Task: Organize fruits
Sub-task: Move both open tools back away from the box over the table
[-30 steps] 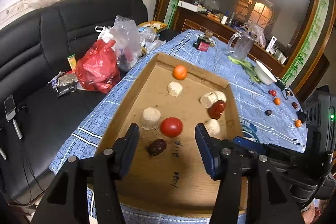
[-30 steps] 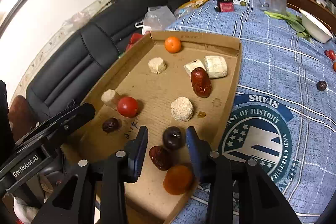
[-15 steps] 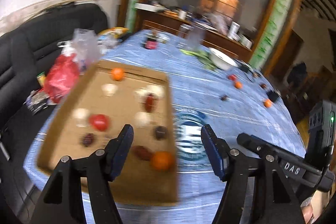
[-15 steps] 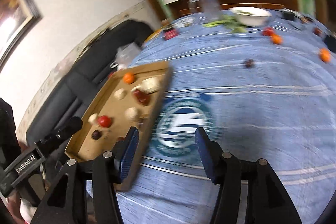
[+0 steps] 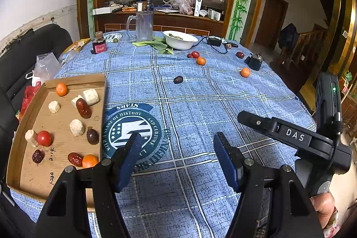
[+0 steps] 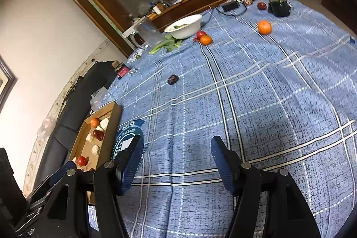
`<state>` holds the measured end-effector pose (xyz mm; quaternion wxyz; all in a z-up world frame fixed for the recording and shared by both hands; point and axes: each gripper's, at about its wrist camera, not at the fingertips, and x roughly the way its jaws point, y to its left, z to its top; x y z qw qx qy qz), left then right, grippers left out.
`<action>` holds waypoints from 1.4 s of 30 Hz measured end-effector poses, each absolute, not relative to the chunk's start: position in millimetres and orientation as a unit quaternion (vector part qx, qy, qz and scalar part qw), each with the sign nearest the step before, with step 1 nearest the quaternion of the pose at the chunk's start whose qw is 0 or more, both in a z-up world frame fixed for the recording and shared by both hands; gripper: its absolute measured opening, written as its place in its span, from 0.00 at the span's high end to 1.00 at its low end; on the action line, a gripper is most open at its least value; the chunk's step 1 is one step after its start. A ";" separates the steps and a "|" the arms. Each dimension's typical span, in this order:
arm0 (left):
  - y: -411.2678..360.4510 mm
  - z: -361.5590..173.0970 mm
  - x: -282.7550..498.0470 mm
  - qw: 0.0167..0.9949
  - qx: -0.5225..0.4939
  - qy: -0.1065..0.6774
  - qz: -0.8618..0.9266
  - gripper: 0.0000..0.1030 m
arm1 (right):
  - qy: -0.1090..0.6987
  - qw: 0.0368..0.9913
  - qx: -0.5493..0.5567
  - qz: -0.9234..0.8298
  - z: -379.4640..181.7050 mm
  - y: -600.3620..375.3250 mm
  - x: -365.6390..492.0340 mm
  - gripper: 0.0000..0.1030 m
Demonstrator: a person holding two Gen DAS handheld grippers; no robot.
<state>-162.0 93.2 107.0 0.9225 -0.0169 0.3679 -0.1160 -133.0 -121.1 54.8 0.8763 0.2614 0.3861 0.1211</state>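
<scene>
Because the loose fruit lay scattered toward the table's far edge, a dark date (image 5: 178,79) mid-cloth and small glossy oranges (image 5: 245,72) beyond, a careless nudge could have rolled one off. My left claw (image 5: 176,158) stood apart and empty; my right claw (image 6: 177,160) was opening, empty too. The cardboard tray (image 5: 73,79) sat at the table's left edge.

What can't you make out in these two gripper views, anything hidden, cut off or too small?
- Cardboard tray, right wrist view: its near end is hidden behind the left gripper.
- Cardboard tray, left wrist view: the near corner sits behind that gripper's finger.
- White bowl: only a bit of green shows inside, the rim hides the rest.
- Items on the back counter: too small to identify.
- Right gripper: jaws opening, nothing between them.
</scene>
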 end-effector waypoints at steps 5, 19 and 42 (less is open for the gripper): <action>88.0 109.9 -161.7 0.927 -0.003 0.363 -0.094 0.36 | 0.388 0.879 0.255 0.112 50.6 -125.4 -129.6 0.35; 84.5 111.0 -175.5 0.940 0.073 0.332 -0.029 0.35 | 0.383 0.897 0.200 0.098 51.6 -101.9 -137.1 0.35; 94.8 108.5 -178.7 0.940 0.081 0.332 -0.013 0.30 | 0.379 0.910 0.137 0.099 58.3 -72.0 -146.7 0.31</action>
